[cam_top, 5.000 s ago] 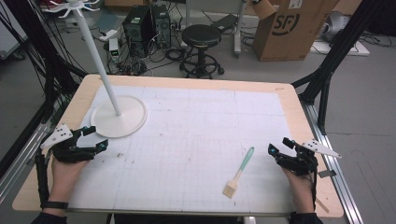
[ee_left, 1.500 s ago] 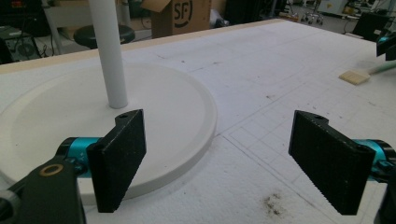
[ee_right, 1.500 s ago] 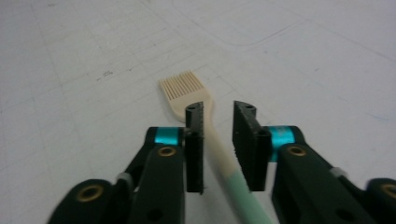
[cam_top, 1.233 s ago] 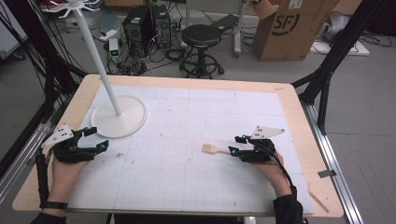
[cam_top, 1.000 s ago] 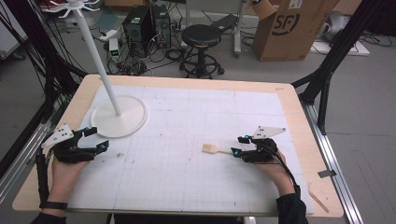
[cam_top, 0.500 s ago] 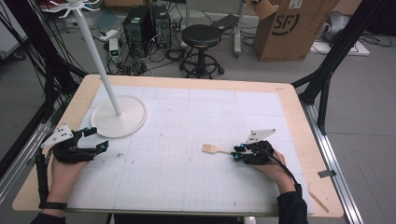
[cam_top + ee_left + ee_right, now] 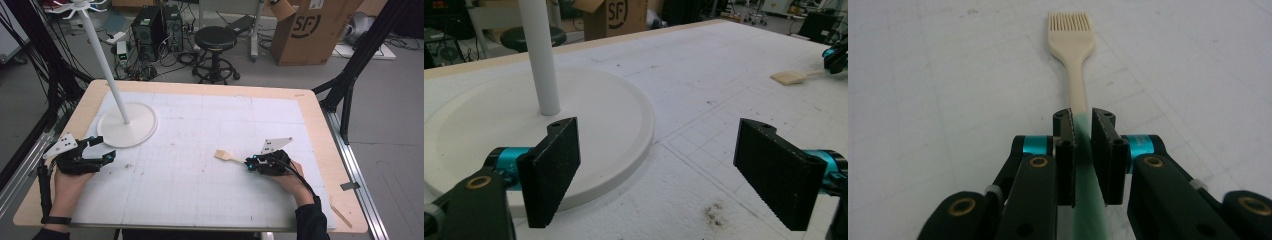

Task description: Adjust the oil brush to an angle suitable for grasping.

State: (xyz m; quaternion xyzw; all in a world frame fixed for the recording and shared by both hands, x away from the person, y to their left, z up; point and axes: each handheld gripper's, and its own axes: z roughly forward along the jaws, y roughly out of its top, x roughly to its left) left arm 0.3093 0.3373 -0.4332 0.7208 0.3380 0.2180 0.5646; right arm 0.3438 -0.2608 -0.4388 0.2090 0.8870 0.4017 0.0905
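A brush (image 7: 222, 155) with a cream head and a green handle lies flat on the white mat, right of centre, its head pointing left. My right gripper (image 7: 248, 162) sits low at the handle's end. In the right gripper view its pads (image 7: 1066, 150) stand against both sides of the green handle, shut on the brush (image 7: 1071, 35). Its jaws have just been closing. My left gripper (image 7: 103, 149) rests at the table's left, open, with nothing between its wide-set jaws (image 7: 656, 170).
A white coat stand with a round base (image 7: 127, 125) and a thin pole (image 7: 107, 65) stands at the back left, just beyond my left gripper. A thin wooden strip (image 7: 342, 216) lies near the front right corner. A stool and boxes stand beyond the table.
The brush now lies further left and back than five seconds ago, turned head-left. Over the last second my right gripper has closed its jaws around the handle. My left hand has stayed put.
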